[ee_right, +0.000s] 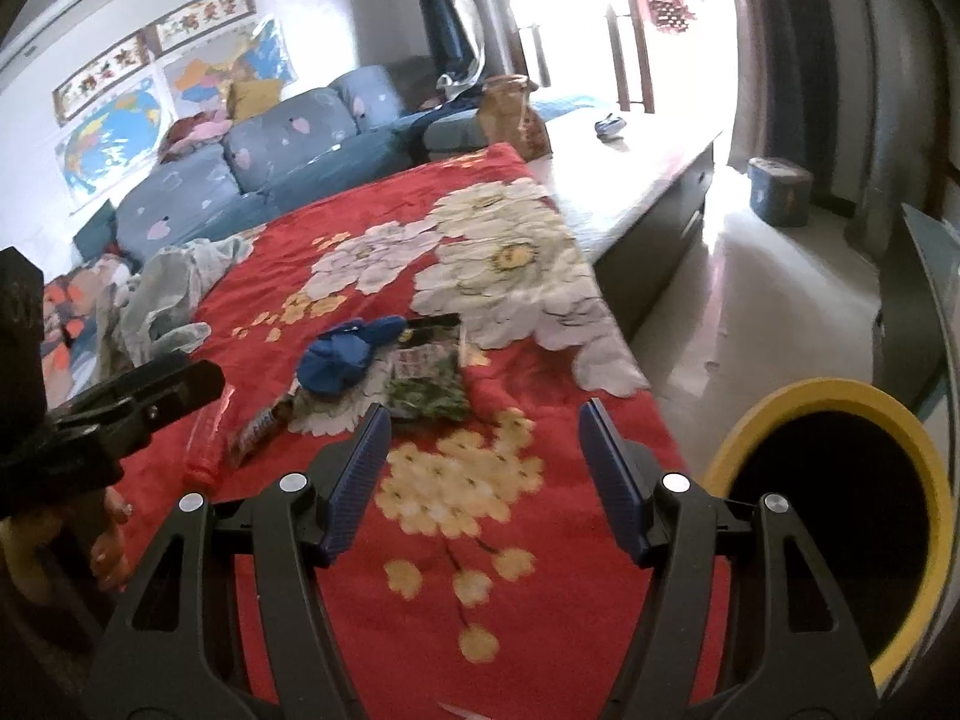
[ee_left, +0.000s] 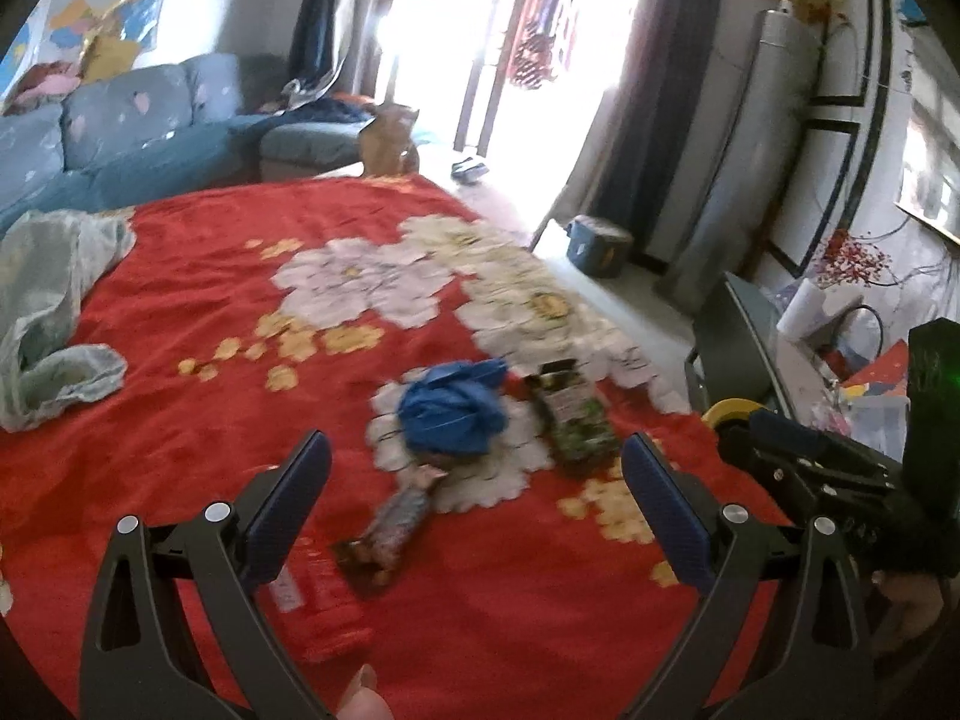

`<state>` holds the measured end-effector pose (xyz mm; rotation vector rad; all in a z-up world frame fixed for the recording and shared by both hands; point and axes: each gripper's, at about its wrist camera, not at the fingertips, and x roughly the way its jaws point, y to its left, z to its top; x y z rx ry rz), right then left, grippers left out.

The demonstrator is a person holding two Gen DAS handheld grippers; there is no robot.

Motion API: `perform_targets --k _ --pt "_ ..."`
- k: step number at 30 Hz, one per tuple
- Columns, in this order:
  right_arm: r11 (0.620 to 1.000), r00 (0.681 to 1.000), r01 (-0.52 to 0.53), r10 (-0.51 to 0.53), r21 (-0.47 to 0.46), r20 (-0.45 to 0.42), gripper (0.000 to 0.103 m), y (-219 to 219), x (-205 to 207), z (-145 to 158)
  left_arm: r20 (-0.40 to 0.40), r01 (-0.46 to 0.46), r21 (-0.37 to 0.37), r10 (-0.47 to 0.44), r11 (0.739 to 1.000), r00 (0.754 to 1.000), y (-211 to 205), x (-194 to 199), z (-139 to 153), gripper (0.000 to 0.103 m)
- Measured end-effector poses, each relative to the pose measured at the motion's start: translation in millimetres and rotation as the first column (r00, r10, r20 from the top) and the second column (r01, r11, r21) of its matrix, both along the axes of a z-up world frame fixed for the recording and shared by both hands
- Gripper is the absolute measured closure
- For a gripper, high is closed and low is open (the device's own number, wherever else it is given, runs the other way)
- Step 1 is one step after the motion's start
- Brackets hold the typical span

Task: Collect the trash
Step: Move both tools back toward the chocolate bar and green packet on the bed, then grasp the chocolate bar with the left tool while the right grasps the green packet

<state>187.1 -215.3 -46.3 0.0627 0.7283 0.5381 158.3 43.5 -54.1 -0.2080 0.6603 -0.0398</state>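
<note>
Blue-padded fingers: left gripper (ee_left: 477, 501) and right gripper (ee_right: 483, 474) both spread wide, holding nothing.
Trash: candy wrapper (ee_left: 393, 519), blue wad (ee_left: 453, 411), green packet (ee_left: 573, 414) at 12 o'clock on red blanket (ee_left: 210, 276).
Bin: yellow-rimmed bin (ee_right: 840, 516) at 3 o'clock, probably parked close for drops.
</note>
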Motion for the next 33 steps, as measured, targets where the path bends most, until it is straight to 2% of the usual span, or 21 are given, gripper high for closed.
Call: perform_targets --k 3,6,9,13,16,18,19,21,27,33 --pt "1.000 1.000 -0.021 0.020 -0.014 -0.010 0.048 14.7 9.3 -5.6 -0.033 -0.002 0.006 0.003 1.000 0.999 9.4 2.4 -6.8 0.012" --pt "0.999 0.998 -0.046 0.045 -0.019 -0.045 0.052 28.2 22.5 -14.0 -0.060 0.008 0.015 -0.007 1.000 0.998 13.1 4.7 -14.1 0.027" --pt "0.998 0.995 -0.061 0.059 -0.026 -0.077 0.052 39.9 34.5 -23.2 -0.099 0.028 0.013 -0.027 1.000 0.995 16.7 7.9 -23.9 0.038" --pt "0.996 0.990 -0.077 0.071 -0.040 -0.121 0.055 53.3 50.2 -36.7 -0.145 0.059 0.025 -0.054 0.998 0.988 14.6 13.3 -33.3 0.048" --pt "0.995 0.986 -0.086 0.078 -0.045 -0.150 0.062 58.8 58.0 -45.2 -0.168 0.075 0.035 -0.068 0.997 0.983 12.0 17.5 -37.9 0.053" --pt "0.995 0.981 -0.087 0.078 -0.041 -0.178 0.073 59.7 62.4 -51.0 -0.188 0.080 0.048 -0.070 0.996 0.980 10.6 21.5 -42.5 0.056" --pt "0.996 0.980 -0.087 0.080 -0.033 -0.181 0.075 59.0 62.7 -51.6 -0.194 0.081 0.052 -0.069 0.995 0.979 10.0 22.6 -44.1 0.057" --pt "0.996 0.980 -0.087 0.083 -0.017 -0.182 0.085 55.7 61.2 -51.0 -0.201 0.083 0.062 -0.069 0.995 0.977 8.3 24.5 -46.7 0.064" --pt "0.996 0.980 -0.082 0.085 0.021 -0.178 0.093 46.0 51.6 -49.2 -0.222 0.085 0.088 -0.063 0.993 0.973 3.0 27.0 -52.9 0.075" --pt "0.996 0.985 -0.067 0.075 0.052 -0.157 0.099 35.4 37.9 -43.0 -0.226 0.090 0.090 -0.068 0.992 0.972 0.5 25.3 -51.1 0.080"
